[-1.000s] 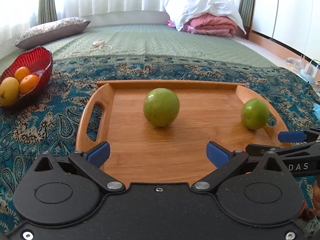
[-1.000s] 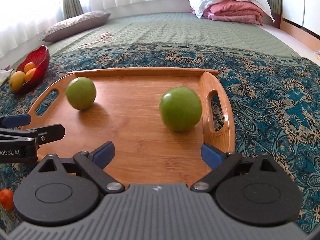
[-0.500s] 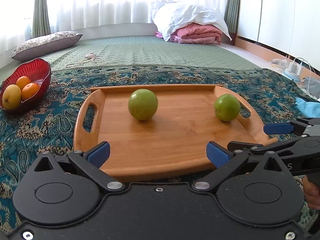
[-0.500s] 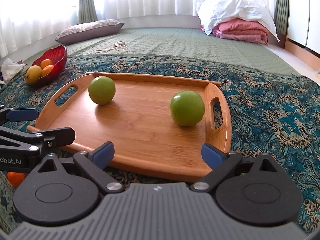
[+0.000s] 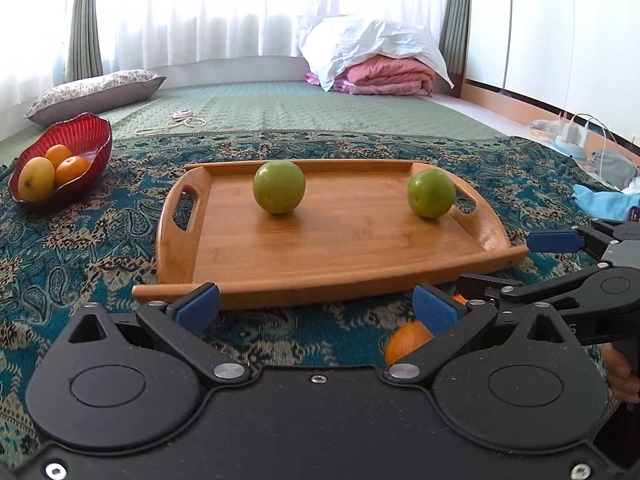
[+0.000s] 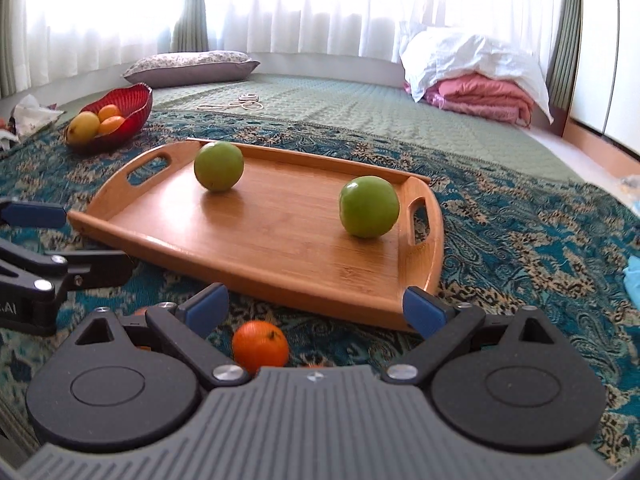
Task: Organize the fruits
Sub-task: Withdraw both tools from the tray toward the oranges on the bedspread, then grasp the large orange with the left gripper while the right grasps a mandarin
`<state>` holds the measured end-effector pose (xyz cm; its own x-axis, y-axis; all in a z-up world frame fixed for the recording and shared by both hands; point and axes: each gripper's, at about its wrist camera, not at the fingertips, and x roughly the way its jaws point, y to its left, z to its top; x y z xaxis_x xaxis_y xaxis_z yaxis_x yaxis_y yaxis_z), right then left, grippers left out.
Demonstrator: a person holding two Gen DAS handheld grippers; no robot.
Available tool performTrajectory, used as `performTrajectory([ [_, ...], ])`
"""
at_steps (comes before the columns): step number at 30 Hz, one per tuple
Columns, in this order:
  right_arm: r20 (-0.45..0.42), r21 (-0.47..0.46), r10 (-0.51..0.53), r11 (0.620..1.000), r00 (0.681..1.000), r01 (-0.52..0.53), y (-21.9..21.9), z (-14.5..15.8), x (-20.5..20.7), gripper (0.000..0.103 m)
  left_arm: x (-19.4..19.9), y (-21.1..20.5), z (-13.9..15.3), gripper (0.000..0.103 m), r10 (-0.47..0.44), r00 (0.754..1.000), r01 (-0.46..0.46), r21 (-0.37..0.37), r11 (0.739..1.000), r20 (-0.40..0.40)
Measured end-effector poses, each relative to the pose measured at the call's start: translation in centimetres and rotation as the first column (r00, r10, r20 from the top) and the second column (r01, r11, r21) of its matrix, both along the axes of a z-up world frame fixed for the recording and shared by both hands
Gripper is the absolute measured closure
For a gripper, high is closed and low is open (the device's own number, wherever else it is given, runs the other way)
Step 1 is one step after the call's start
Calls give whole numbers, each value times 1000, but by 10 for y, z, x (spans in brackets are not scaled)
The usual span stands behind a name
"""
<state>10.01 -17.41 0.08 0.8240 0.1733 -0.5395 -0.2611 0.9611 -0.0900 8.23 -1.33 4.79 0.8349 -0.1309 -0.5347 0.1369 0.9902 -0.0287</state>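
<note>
Both claws are sitting wide open right now and gripping nothing. The left claw (image 5: 316, 308) is hovering just short of the near edge of the tray (image 5: 340, 276), blue pads spread apart, with only patterned cloth (image 5: 72, 248) showing between them. The right claw (image 6: 316, 306) is doing the same thing from the other side, pads spread just as far, and an orange (image 6: 260, 345) is lying on the cloth between its fingers, not touching either pad as far as I can see. From the left wrist view that orange (image 5: 408, 342) is peeking out partly behind the left claw's right finger. On the tray, two green fruits are resting well apart: one (image 5: 279, 187) toward the far rail, the other (image 5: 431, 193) just beside the right handle. Off to the far left a red bowl (image 5: 86, 140) is sitting on the cloth, holding a yellow fruit (image 5: 37, 179) and a couple of oranges. A pillow (image 5: 96, 94) and folded bedding (image 5: 384, 68) are lying further back.
</note>
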Motion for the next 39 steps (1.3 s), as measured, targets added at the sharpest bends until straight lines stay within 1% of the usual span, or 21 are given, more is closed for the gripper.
performTrajectory([
  [8, 42, -86, 26, 996, 999, -22, 6, -13, -26, 3, -20, -5, -12, 0, -12, 1000, 12, 20, 1000, -8],
  [13, 49, -87, 22, 996, 999, -18, 3, -20, -37, 3, -31, -9, -19, 0, -33, 999, 33, 28, 999, -4],
  [21, 49, -78, 23, 997, 999, -20, -2, -26, -46, 8, -35, -27, -17, 0, -124, 992, 123, 48, 991, 15],
  [26, 34, -59, 17, 998, 999, -15, -5, -29, -44, 12, -29, -35, -18, 2, -142, 990, 142, 25, 990, 8],
  [29, 28, -62, 30, 998, 999, -28, -5, -31, -43, 15, -25, -38, -20, 7, -154, 988, 154, 14, 988, -2],
  [32, 21, -74, 51, 996, 998, -49, -3, -34, -45, 22, -22, -41, -22, 17, -173, 985, 173, 2, 985, -20],
  [34, 19, -80, 62, 995, 998, -61, -2, -35, -46, 25, -20, -42, -24, 22, -180, 983, 180, -5, 984, -29],
  [37, 23, -79, 72, 994, 997, -70, -1, -35, -47, 27, -17, -44, -26, 30, -174, 984, 174, -8, 985, -39],
  [39, 22, -76, 76, 994, 997, -74, -1, -35, -47, 28, -15, -45, -27, 38, -169, 984, 169, -7, 986, -48],
])
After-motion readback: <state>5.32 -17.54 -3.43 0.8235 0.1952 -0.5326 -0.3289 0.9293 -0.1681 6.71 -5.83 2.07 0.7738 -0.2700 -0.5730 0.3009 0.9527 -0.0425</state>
